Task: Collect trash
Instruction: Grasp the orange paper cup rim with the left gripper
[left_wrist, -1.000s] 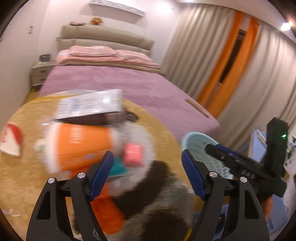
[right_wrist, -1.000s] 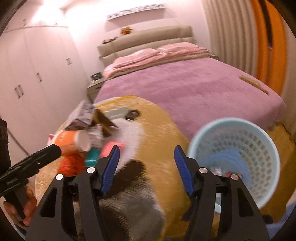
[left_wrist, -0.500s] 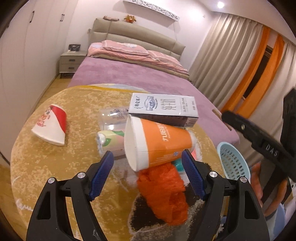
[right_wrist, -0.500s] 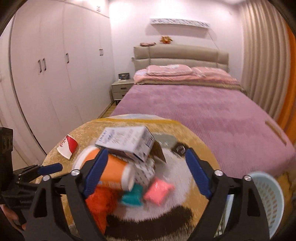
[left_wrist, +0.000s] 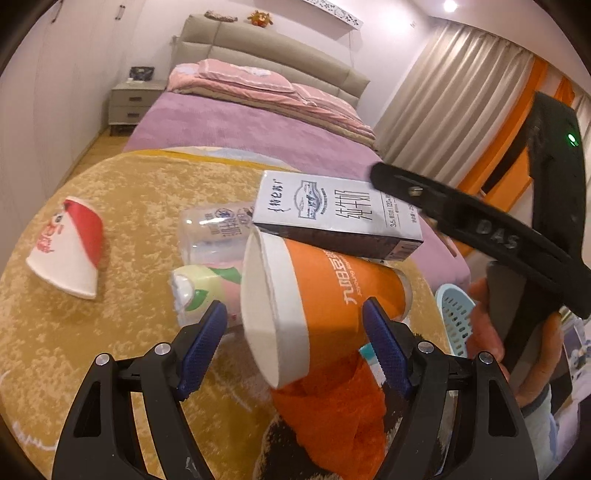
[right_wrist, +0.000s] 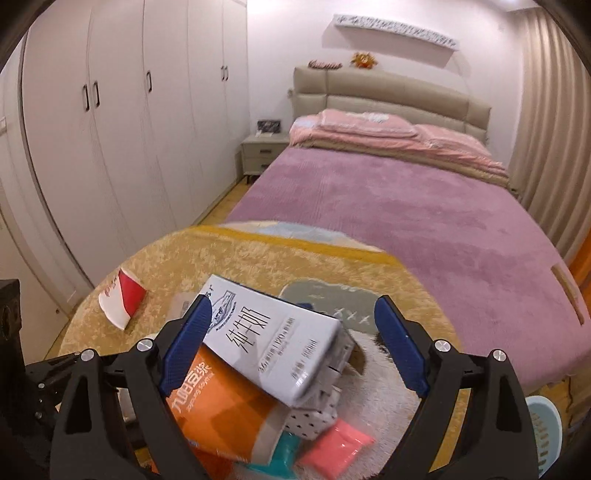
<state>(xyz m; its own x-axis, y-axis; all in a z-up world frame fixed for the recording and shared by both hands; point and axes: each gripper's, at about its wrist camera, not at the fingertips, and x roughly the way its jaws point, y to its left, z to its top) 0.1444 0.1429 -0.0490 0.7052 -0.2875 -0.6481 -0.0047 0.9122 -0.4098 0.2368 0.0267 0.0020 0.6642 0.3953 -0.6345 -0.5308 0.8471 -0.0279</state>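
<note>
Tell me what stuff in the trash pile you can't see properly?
- Orange cup: left wrist view, its far end sits under the milk carton.
- Clear bottle: left wrist view, its right end is behind the carton and cup; print too small to read.
- Blue basket: right wrist view, cut off by the picture edge, inside unseen.
- Teal packet: right wrist view, mostly under the cup and polka-dot box.

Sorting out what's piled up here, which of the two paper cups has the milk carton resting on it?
The orange cup, lying under the milk carton. The red-and-white cup lies apart, alone on the rug.
</note>
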